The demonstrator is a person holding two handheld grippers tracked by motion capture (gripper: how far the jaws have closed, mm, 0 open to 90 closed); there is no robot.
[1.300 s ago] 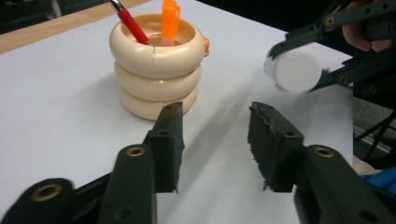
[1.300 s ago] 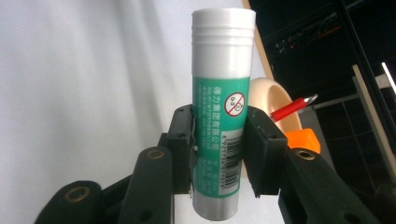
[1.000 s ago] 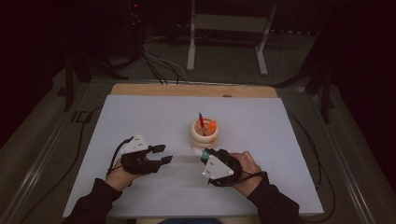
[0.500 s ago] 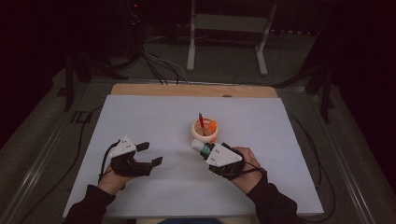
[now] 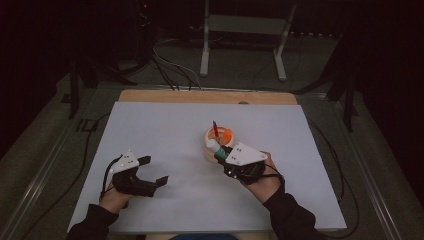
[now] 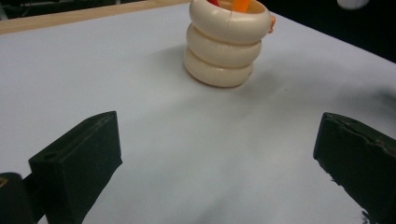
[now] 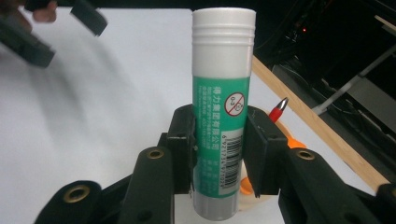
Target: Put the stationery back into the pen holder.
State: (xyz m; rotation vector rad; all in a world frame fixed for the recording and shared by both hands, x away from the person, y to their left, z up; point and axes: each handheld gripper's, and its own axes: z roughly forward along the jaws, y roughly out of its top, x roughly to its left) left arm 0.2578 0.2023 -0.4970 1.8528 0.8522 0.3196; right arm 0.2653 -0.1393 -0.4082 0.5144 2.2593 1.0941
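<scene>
Right tool [image 7: 218,154] clamps the glue stick [image 7: 223,88] by the ringed holder [image 5: 218,142] — left tool [image 5: 152,171] has just been opening, jaws wide, nothing between.

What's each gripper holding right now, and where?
Right gripper clamps the glue stick on its lower body. Left gripper holds nothing; its jaws have just been opening.

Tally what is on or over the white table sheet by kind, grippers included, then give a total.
Grippers: 2, the left gripper open, the right gripper shut on the glue stick
Glue sticks: 1, the glue stick
Ringed cream holders: 1, the holder
Red pens in the holder: 1, the pen
Orange items in the holder: 1, the orange item
Total: 6
</scene>
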